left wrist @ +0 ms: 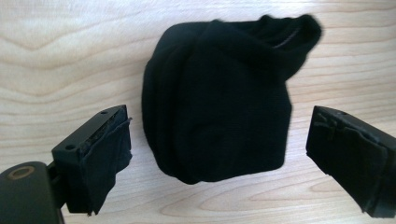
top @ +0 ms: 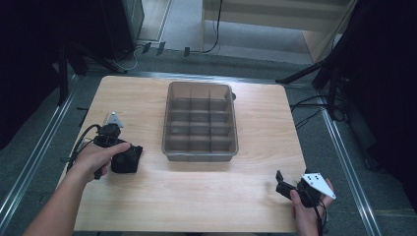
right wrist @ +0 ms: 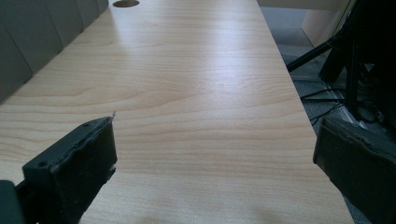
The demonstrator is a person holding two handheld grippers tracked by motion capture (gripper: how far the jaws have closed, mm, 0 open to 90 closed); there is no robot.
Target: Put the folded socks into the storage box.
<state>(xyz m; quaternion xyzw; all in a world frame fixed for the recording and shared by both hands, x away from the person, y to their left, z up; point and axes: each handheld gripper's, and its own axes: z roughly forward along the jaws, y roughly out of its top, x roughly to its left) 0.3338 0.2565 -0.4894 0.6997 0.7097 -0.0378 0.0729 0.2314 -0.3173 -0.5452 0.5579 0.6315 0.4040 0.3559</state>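
One table (top: pixel 196 201). One grey tray (top: pixel 200 155) stands on it, split into twelve compartments, three across and four deep. One black cloth bundle (left wrist: pixel 215 98) lies on the wood. Two grippers are there, the left gripper (left wrist: pixel 217 154) and the right gripper (right wrist: pixel 215 172), each with two black jaws and one grey three-cornered plate on top. Two hands hold them: the left hand (top: pixel 98 157) and the right hand (top: pixel 307 209). One round hole (right wrist: pixel 125 3) shows in the tabletop.
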